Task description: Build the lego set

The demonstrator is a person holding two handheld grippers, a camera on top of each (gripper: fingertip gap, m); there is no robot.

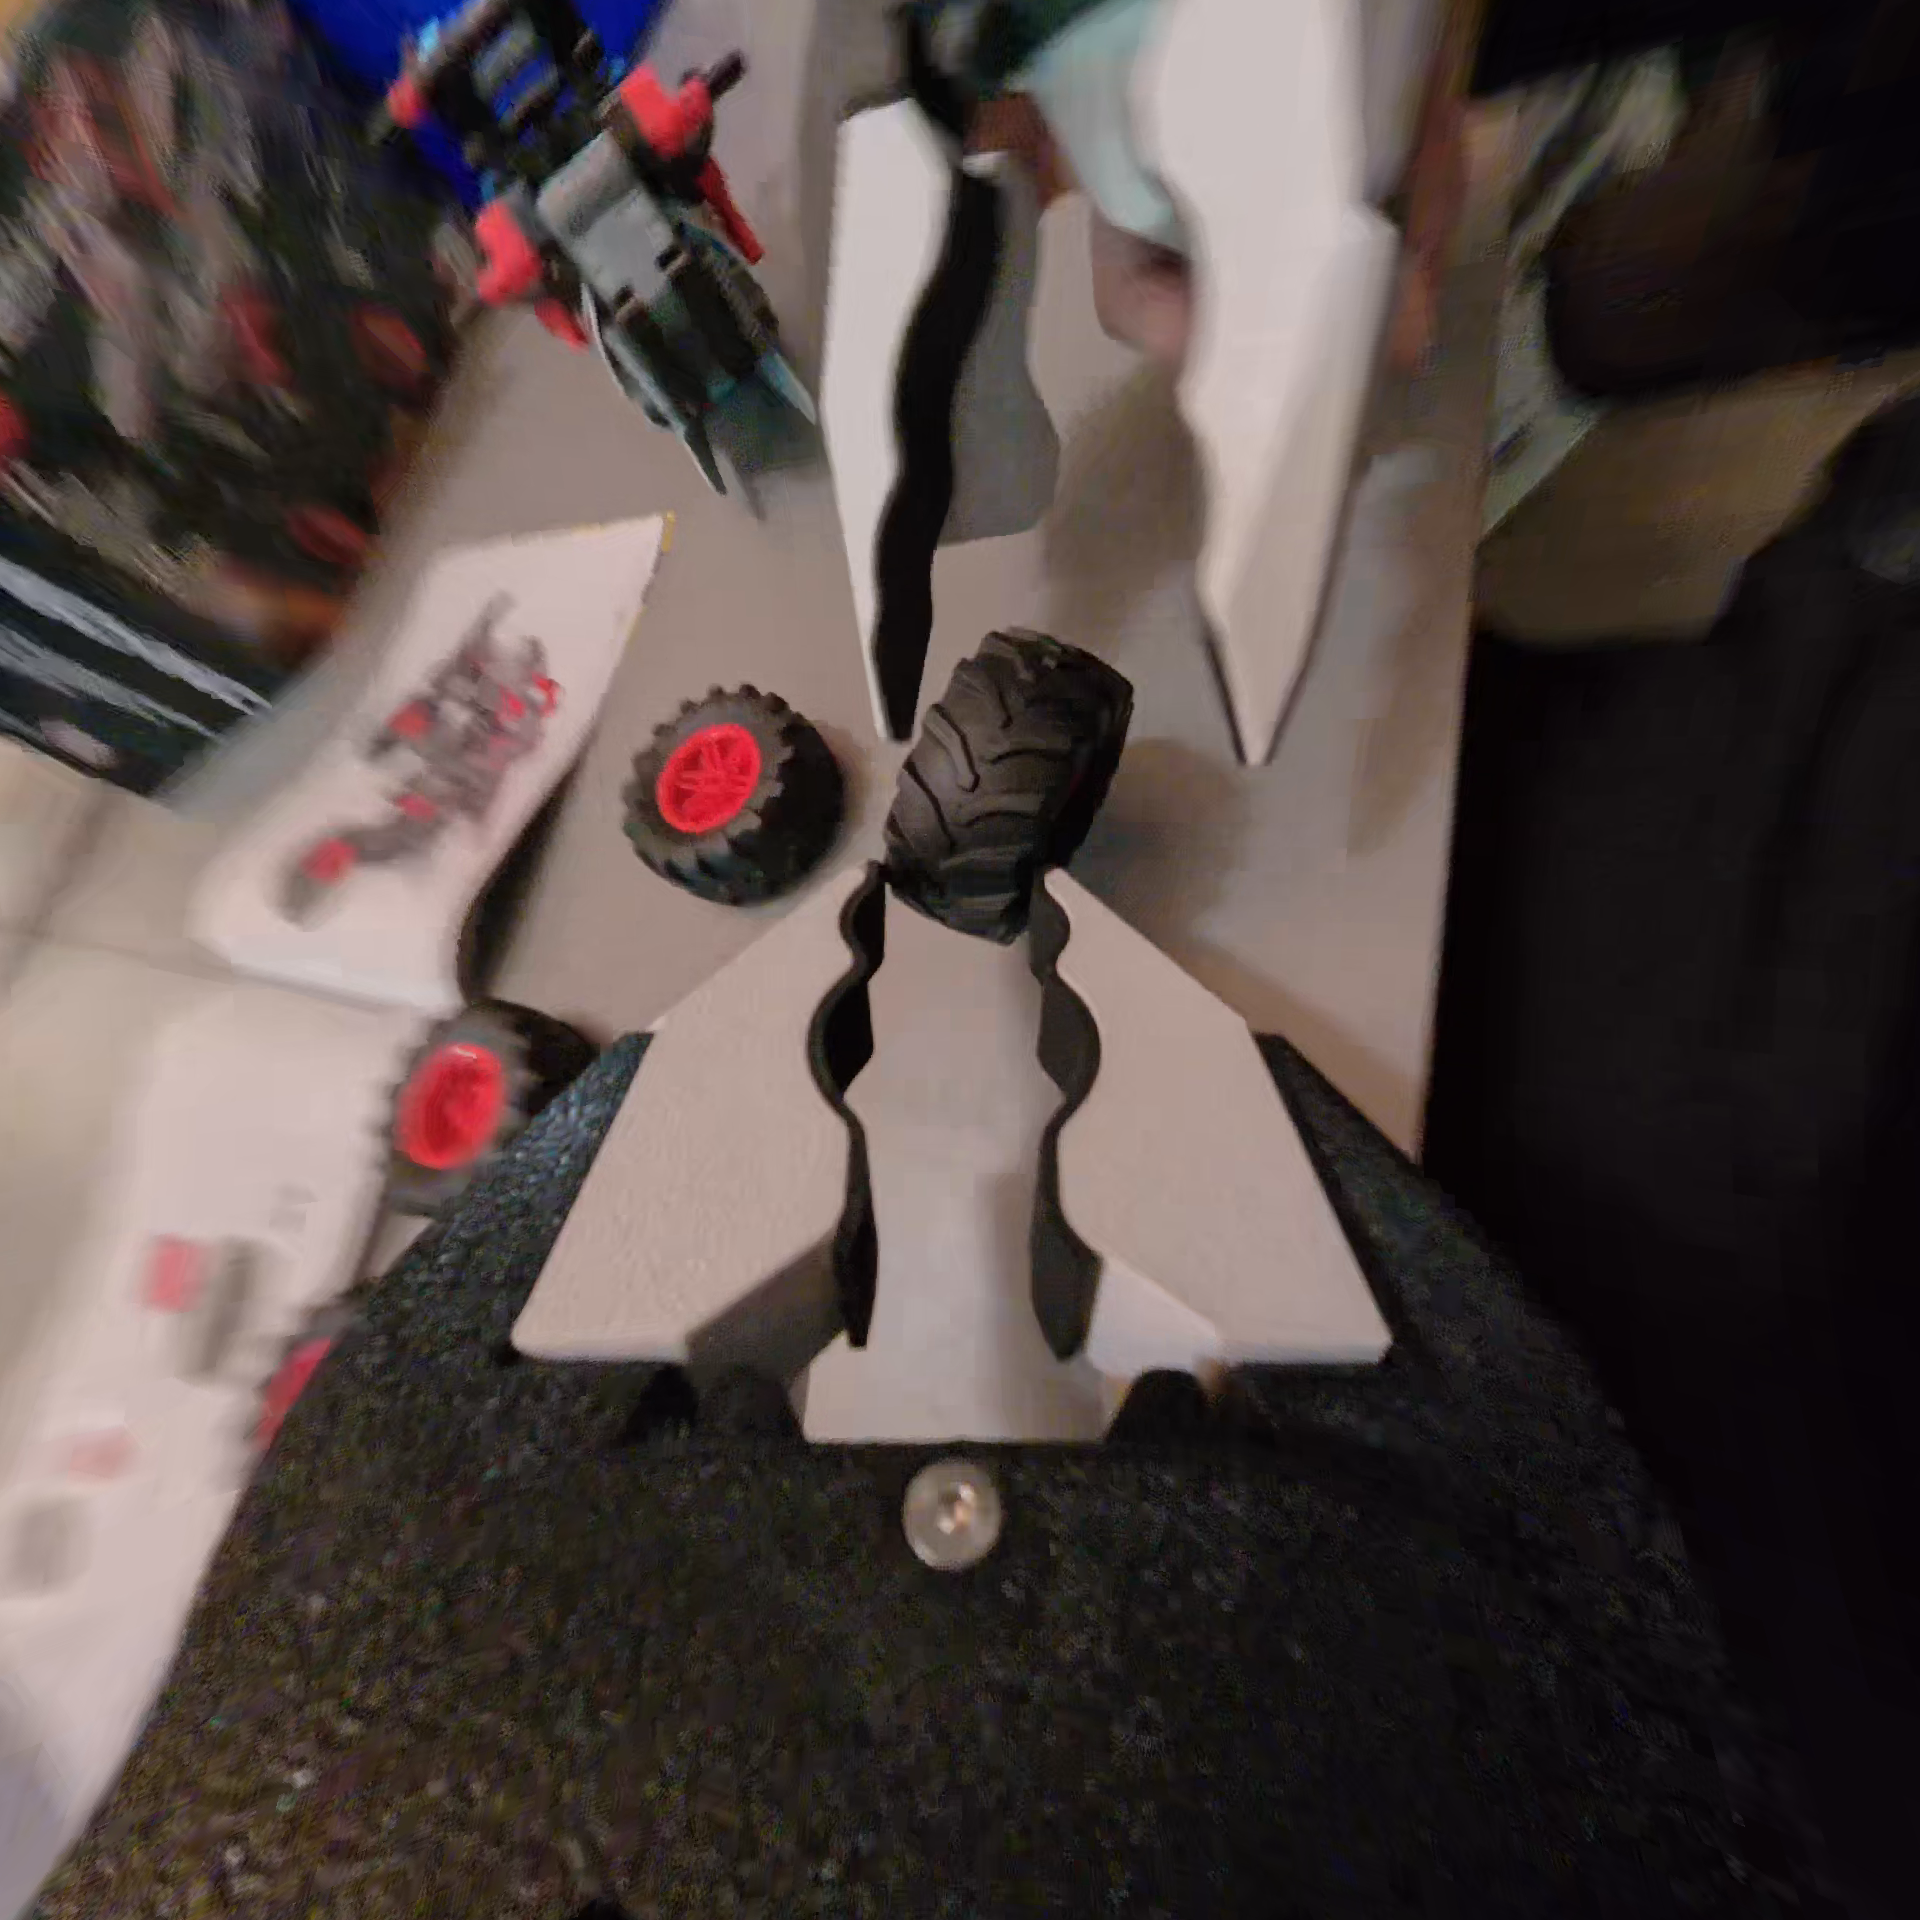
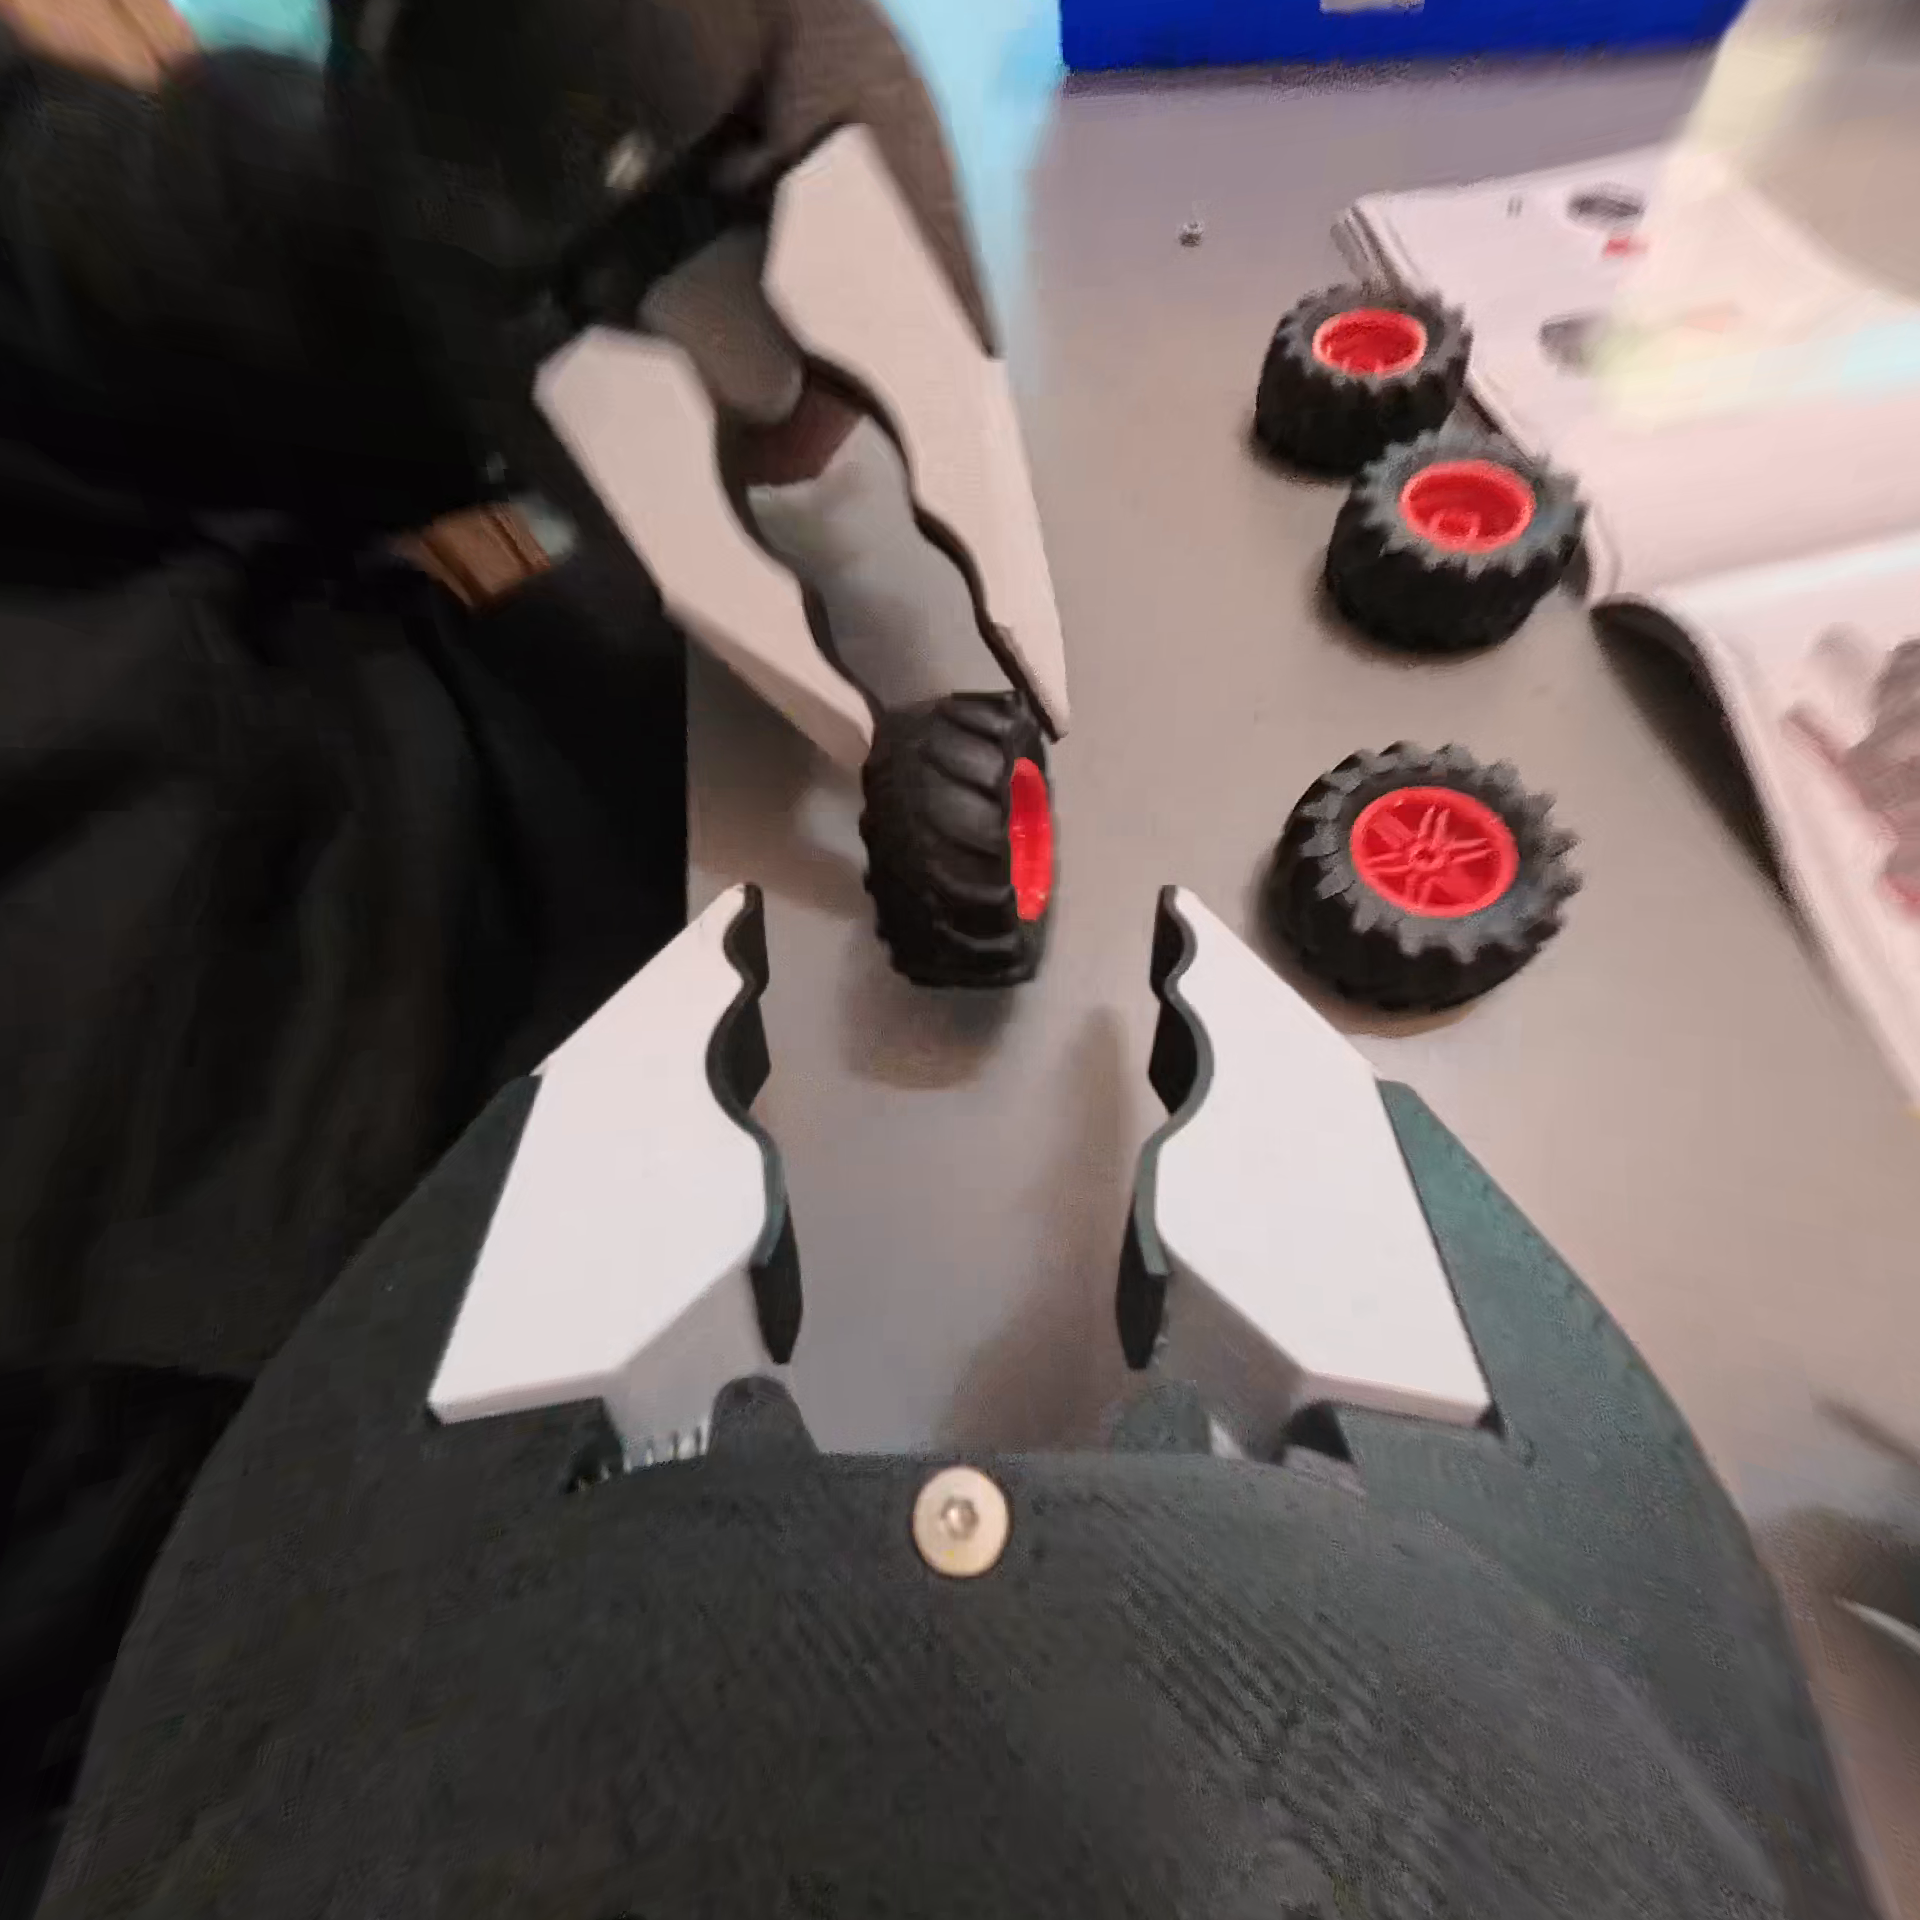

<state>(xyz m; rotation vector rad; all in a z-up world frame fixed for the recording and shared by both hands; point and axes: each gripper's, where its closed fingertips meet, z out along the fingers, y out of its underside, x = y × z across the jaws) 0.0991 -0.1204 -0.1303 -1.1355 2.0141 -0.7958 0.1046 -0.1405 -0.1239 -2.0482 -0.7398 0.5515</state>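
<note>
My left gripper (image 1: 958, 883) is shut on a black lego wheel (image 1: 1003, 790) with a red hub, pinching its tread at the fingertips. The wheel stands on edge at the grey table. In the right wrist view the wheel (image 2: 956, 842) shows with the left gripper (image 2: 956, 727) coming down onto it from above. My right gripper (image 2: 956, 894) is open and empty, its tips just short of the wheel on either side; it also shows in the left wrist view (image 1: 1075, 738). A partly built blue, grey and red lego vehicle (image 1: 623, 239) lies farther back.
Three more red-hubbed wheels (image 2: 1361, 364) (image 2: 1455, 540) (image 2: 1429, 873) lie flat on the table to the right of the held one. Open instruction booklets (image 2: 1662, 343) lie beyond them. The table edge (image 2: 686, 831) runs close on the other side, next to a person in dark clothing. The tips of both grippers are at nearly the same place.
</note>
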